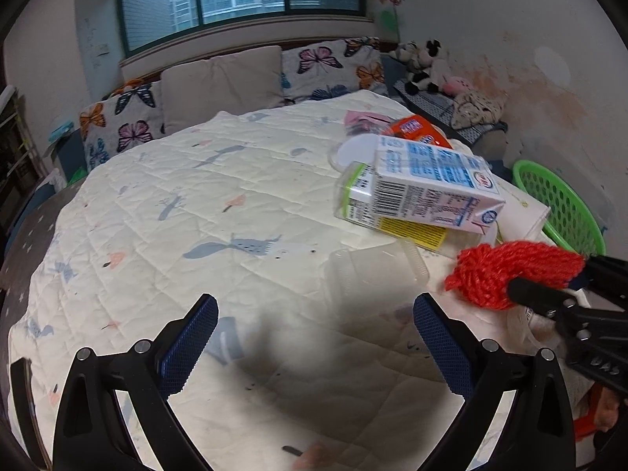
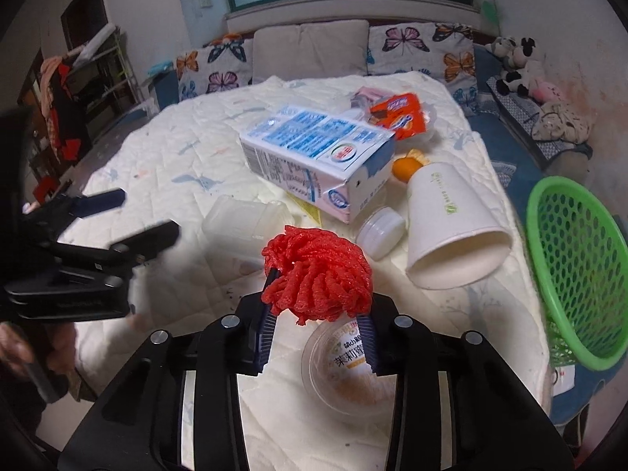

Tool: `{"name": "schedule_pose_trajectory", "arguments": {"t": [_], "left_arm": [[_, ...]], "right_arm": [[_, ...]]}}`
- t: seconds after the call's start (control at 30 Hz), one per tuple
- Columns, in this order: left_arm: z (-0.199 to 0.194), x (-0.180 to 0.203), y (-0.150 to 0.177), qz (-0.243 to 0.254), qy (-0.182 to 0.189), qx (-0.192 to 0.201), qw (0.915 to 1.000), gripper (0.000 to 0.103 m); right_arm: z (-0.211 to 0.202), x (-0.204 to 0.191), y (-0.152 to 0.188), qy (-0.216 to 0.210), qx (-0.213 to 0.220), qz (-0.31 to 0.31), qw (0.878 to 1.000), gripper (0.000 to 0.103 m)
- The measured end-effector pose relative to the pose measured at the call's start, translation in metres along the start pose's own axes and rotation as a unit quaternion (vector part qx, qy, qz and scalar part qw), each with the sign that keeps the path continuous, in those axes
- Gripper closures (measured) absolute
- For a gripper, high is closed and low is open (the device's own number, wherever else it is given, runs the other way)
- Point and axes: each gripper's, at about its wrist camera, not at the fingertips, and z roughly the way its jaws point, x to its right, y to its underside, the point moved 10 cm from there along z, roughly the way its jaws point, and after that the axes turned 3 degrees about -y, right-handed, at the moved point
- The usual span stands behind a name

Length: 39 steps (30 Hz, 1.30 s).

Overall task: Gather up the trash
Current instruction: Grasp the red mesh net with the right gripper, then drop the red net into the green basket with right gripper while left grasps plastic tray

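The right hand-held gripper point(image 2: 316, 337) is clenched on the red mesh wad point(image 2: 317, 274) above the table point(image 2: 165, 149), the left hand-held gripper point(image 1: 314, 349) spread empty; next, carry it to the green basket point(image 2: 581, 274).

My milk carton point(image 2: 318, 157) lies on the quilt point(image 2: 176, 149); paper cup point(image 2: 451, 227) right of it, basket point(image 2: 581, 274) farther right.

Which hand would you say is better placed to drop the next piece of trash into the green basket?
Right. The right hand-held gripper is closed on the red mesh ball, and the green basket sits on its side of the bed. The left hand-held gripper is open, empty and farther from it.
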Motion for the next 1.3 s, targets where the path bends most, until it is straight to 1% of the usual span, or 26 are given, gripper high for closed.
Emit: {"name": "schedule_pose_trajectory", "arguments": {"t": [0.2,0.37,0.43,0.53,0.7,0.77,0.87,0.93,1.0,1.13,1.3], "left_arm": [[0.015,0.017,-0.002,0.007,0.021,-0.018,0.9996,0.006],[0.036,0.032,-0.004,0.009,0.028,-0.039,0.9988,0.006],[0.042,0.036,-0.006,0.01,0.022,-0.044,0.9988,0.006],[0.053,0.039,-0.008,-0.002,0.019,-0.057,0.9982,0.006],[0.07,0.041,-0.008,-0.014,0.004,-0.073,0.9972,0.006],[0.074,0.041,-0.008,-0.018,0.004,-0.076,0.9969,0.006],[0.079,0.042,-0.007,-0.024,0.011,-0.079,0.9965,0.008],[0.08,0.042,-0.007,-0.027,0.017,-0.08,0.9963,0.026],[0.081,0.041,-0.007,-0.035,0.024,-0.083,0.9956,0.026],[0.076,0.041,-0.006,-0.033,0.028,-0.077,0.9961,0.027],[0.056,0.04,-0.006,-0.031,0.042,-0.062,0.9968,0.027]], "right_arm": [[-0.03,0.011,-0.002,0.011,0.029,0.016,0.999,0.067],[-0.053,0.037,-0.001,0.031,0.048,0.041,0.998,0.067],[-0.059,0.05,0.001,0.042,0.053,0.053,0.996,0.067],[-0.065,0.066,0.004,0.053,0.057,0.069,0.995,0.067],[-0.072,0.095,0.01,0.072,0.061,0.09,0.991,0.067],[-0.075,0.106,0.011,0.08,0.062,0.099,0.99,0.067],[-0.076,0.122,0.012,0.091,0.062,0.109,0.988,0.067],[-0.078,0.134,0.012,0.098,0.063,0.116,0.986,0.067],[-0.08,0.146,0.011,0.106,0.064,0.124,0.985,0.067],[-0.084,0.167,0.012,0.116,0.067,0.136,0.982,0.067],[-0.085,0.19,0.016,0.14,0.063,0.147,0.977,0.067]]}}
